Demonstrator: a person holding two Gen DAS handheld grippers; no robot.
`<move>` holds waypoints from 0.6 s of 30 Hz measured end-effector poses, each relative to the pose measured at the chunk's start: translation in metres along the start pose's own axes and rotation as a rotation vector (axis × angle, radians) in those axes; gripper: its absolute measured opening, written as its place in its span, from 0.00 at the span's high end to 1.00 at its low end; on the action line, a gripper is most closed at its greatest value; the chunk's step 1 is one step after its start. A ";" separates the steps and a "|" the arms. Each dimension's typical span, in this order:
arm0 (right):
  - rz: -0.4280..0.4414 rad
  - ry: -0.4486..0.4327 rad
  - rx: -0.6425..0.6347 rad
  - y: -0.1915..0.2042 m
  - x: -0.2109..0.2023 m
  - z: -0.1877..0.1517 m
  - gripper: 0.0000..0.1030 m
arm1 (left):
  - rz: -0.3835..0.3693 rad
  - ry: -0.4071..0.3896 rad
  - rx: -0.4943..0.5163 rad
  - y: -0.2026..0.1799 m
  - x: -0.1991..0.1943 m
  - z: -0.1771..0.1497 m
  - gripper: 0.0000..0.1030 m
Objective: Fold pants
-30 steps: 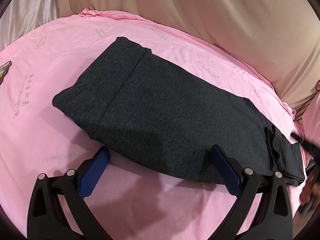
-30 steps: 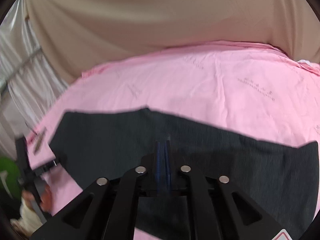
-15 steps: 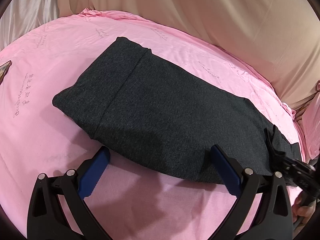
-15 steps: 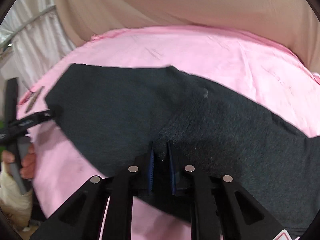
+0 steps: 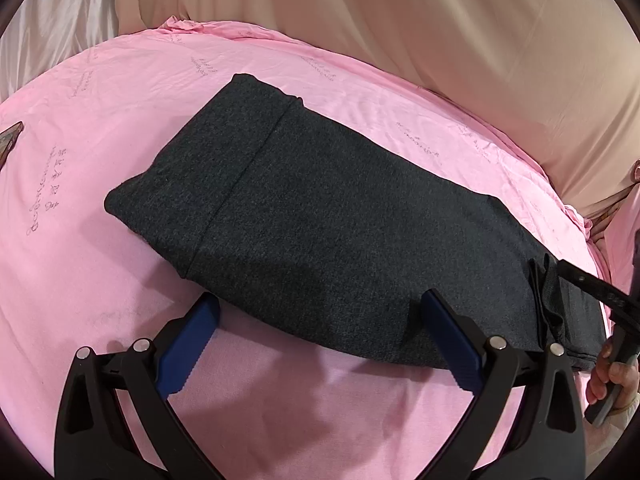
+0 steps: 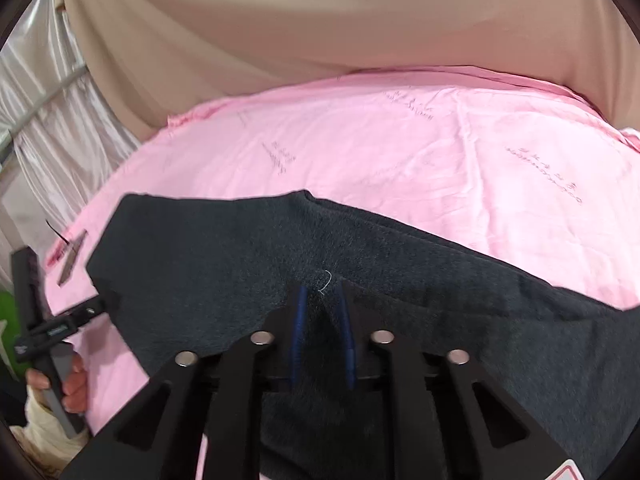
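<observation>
Dark grey pants [image 5: 320, 220] lie folded lengthwise on a pink sheet [image 5: 100, 260], waistband at the far left. My left gripper [image 5: 320, 320] is open, its blue pads astride the near edge of the pants, holding nothing. My right gripper [image 6: 322, 308] has its blue pads close together with a fold of the pants [image 6: 240, 264] pinched between them. The right gripper also shows at the right edge of the left wrist view [image 5: 576, 280], at the bunched leg end. The left gripper shows at the left edge of the right wrist view [image 6: 92, 312].
The pink sheet [image 6: 400, 152] covers a bed with printed script marks. Beige cloth [image 5: 400, 20] hangs behind it and shiny white curtain [image 6: 48, 120] at the left. A small flat object [image 5: 10, 138] lies at the sheet's left edge.
My right gripper has lifted and shifted with the pants' leg end, and its pads stand slightly wider apart. My left gripper has stayed still and open.
</observation>
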State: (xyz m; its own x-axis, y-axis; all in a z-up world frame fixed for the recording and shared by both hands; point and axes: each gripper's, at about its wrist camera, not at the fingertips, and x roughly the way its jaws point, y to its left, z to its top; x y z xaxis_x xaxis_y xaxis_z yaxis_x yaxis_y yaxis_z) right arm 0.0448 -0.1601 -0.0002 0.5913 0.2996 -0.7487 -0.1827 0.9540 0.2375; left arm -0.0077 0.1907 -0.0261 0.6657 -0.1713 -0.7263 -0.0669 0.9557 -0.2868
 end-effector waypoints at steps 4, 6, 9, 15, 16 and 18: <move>-0.012 -0.097 0.041 -0.003 -0.031 0.000 1.00 | 0.001 0.000 0.001 0.000 0.000 0.000 0.05; -0.020 -0.160 0.069 -0.008 -0.062 -0.009 1.00 | 0.000 0.000 0.000 0.000 0.000 0.000 0.05; -0.083 -0.242 0.107 -0.022 -0.123 -0.033 1.00 | -0.007 -0.002 -0.006 0.001 0.000 0.000 0.05; -0.444 -0.122 0.162 -0.063 -0.223 -0.132 0.44 | 0.026 -0.104 -0.117 0.039 -0.036 0.005 0.05; -0.584 -0.094 0.157 -0.068 -0.239 -0.154 0.30 | 0.063 -0.113 -0.141 0.051 -0.041 0.009 0.05; -0.716 -0.076 0.164 -0.074 -0.265 -0.183 0.23 | 0.097 -0.093 -0.236 0.086 -0.046 0.023 0.05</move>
State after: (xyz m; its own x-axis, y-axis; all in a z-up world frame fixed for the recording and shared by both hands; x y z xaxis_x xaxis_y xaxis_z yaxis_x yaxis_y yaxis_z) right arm -0.2426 -0.3092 0.0672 0.5756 -0.4028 -0.7117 0.3844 0.9014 -0.1992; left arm -0.0271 0.2860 -0.0030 0.7123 -0.0486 -0.7002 -0.2976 0.8826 -0.3639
